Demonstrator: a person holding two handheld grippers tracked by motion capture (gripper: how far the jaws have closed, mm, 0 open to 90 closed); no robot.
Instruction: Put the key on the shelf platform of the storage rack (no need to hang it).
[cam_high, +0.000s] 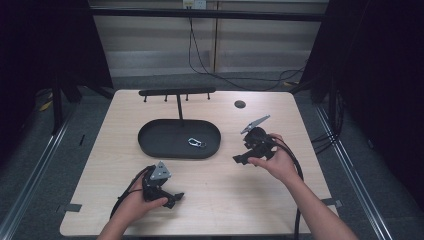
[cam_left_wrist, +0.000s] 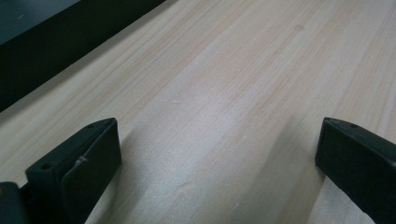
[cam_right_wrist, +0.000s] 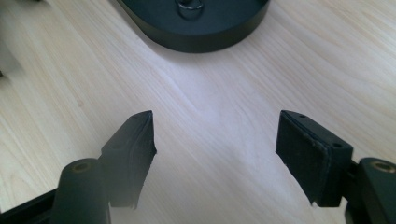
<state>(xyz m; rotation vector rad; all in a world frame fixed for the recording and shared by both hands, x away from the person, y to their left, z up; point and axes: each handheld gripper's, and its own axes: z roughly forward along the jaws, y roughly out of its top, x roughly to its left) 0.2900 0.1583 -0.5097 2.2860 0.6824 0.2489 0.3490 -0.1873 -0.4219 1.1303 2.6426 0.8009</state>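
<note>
Likely step: right claw going for the key clip that lies in the black oval tray, right of tray centre, near the front wall; right claw hovers over bare desk just off the tray's right end, jaws spread wide with nothing between them; in the right gripper view the tray rim sits straight ahead and the clip is partly cut off at the top edge. Left claw low over the desk near the front edge, jaws also spread and empty, tray corner well off to one side.

To do it well, I'd judge: lift over the rim first, come down steeply, pinch the clip across its narrow body; it's small and flat, may slide on the tray floor.

Room: open desk right of and in front of the tray; hook stand rises from the tray's back, keep under or clear of its bar; left claw is near the desk's front edge.
</note>
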